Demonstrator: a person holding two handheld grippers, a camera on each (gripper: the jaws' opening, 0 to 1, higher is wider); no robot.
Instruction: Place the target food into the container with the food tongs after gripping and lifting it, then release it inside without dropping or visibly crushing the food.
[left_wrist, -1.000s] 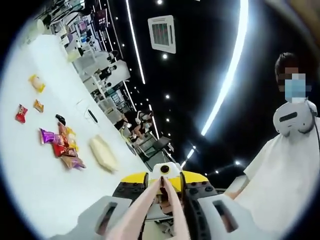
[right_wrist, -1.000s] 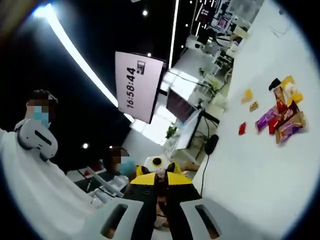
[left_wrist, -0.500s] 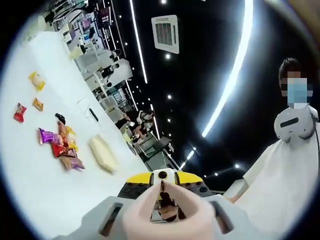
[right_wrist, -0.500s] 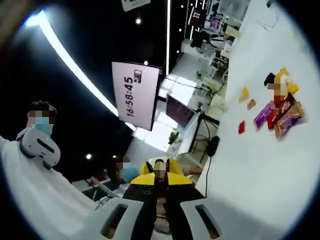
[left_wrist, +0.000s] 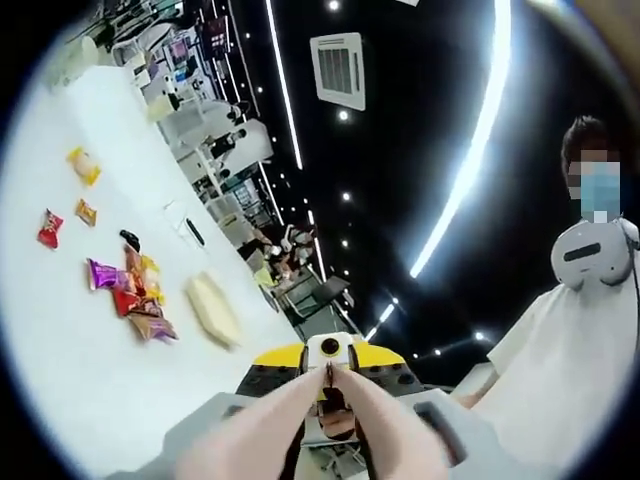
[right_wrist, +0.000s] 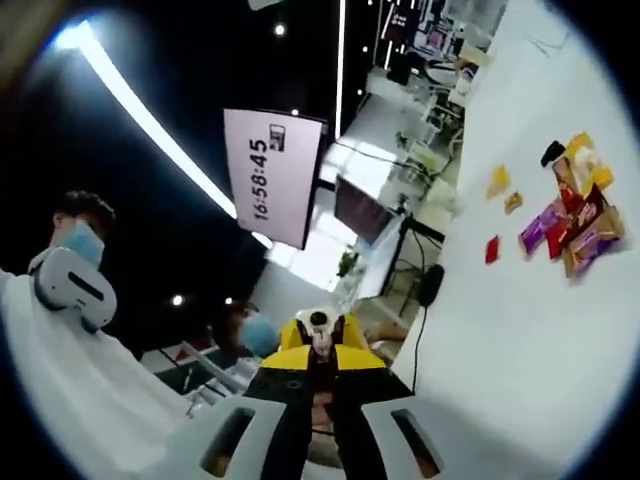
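Left gripper (left_wrist: 330, 375): jaws together at tips, pale tongs-like arms (left_wrist: 300, 420) appear clamped between, blurred. Right gripper (right_wrist: 320, 375): jaws together on dark thing, unidentifiable. White table (left_wrist: 60, 330) seen tilted; shiny snack packets (left_wrist: 135, 295) piled mid-table, well apart from grippers; judged light, crinkly, slippery, so best nipped at sealed edge. Pale flat slab (left_wrist: 212, 308) just beside pile. Container not identified.

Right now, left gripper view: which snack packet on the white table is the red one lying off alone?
The small red packet, apart from the packet cluster, beside two yellow packets.
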